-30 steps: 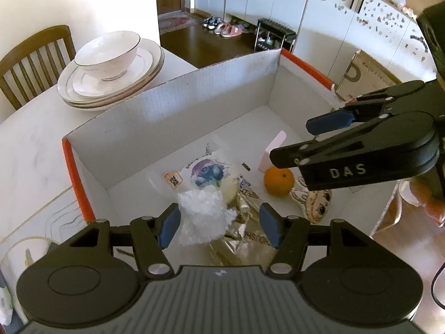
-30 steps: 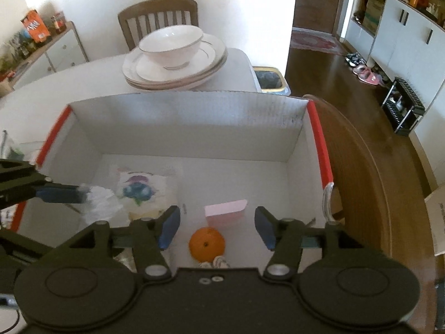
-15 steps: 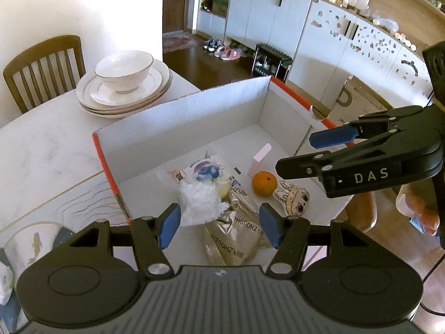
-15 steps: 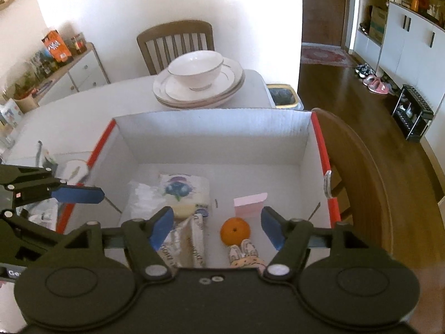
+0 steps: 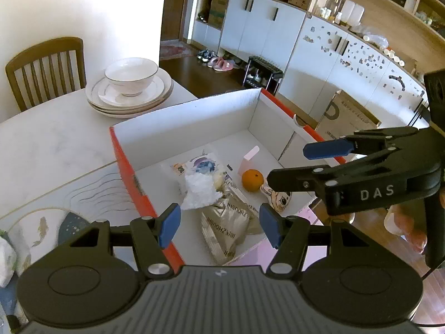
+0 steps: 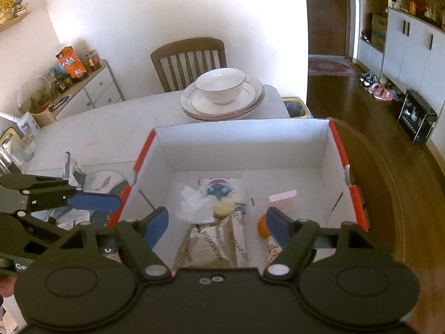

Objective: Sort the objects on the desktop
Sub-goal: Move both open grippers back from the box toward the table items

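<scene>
A white cardboard box (image 5: 194, 119) with orange-red edges holds an orange (image 5: 252, 180), a pink block (image 5: 249, 158), a crumpled white bag (image 5: 200, 190), a blue-printed packet (image 5: 201, 164), a beige snack bag (image 5: 225, 222) and a cartoon toy (image 5: 279, 199). My left gripper (image 5: 218, 224) hangs open above the box's near left corner, nothing between its fingers. My right gripper (image 6: 217, 225) hovers over the box's near side with its jaws opening and empty. Its right finger partly hides the orange (image 6: 261, 229). Each gripper shows in the other's view: right (image 5: 299, 164), left (image 6: 105, 211).
A bowl on stacked plates (image 5: 129, 89) stands on the white table (image 5: 41, 144) behind the box, with a wooden chair (image 5: 44, 64) beyond. A fish-print placemat (image 5: 41, 222) lies left of the box. A brown chair back (image 6: 375, 181) curves along the box's right side.
Both grippers have risen and drawn back from the box contents, so the whole box now shows. The right jaws stand wider apart. Nothing was picked up.
</scene>
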A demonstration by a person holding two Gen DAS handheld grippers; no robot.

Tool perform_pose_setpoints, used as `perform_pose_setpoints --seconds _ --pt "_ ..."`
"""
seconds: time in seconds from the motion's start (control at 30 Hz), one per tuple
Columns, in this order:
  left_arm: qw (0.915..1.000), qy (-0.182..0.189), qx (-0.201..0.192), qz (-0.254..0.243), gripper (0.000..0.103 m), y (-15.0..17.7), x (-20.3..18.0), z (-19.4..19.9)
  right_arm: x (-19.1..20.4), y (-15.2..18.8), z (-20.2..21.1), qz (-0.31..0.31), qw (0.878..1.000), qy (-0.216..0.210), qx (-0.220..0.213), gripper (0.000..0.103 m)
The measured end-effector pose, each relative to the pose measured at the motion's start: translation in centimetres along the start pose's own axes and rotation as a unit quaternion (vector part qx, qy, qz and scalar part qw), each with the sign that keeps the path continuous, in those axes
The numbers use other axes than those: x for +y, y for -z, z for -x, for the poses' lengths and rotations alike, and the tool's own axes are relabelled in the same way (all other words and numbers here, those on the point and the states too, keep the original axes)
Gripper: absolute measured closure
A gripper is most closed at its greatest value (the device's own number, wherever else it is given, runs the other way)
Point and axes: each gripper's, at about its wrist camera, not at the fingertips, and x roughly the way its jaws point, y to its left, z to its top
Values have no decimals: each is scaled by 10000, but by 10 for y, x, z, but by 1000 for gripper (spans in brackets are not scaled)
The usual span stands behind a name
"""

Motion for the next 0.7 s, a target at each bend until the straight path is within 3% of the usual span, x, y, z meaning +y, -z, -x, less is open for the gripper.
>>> perform_pose_setpoints --seconds 0.13,0.3,0.7 --pt "10000 53 -51 51 42 8 9 12 13 7 8 -25 9999 56 -143 18" --pt "9999 9 -108 16 33 19 21 26 32 16 15 25 9992 196 -348 9" --pt "9995 -15 -305 1 19 51 59 60 86 33 20 13 9974 270 -674 2"
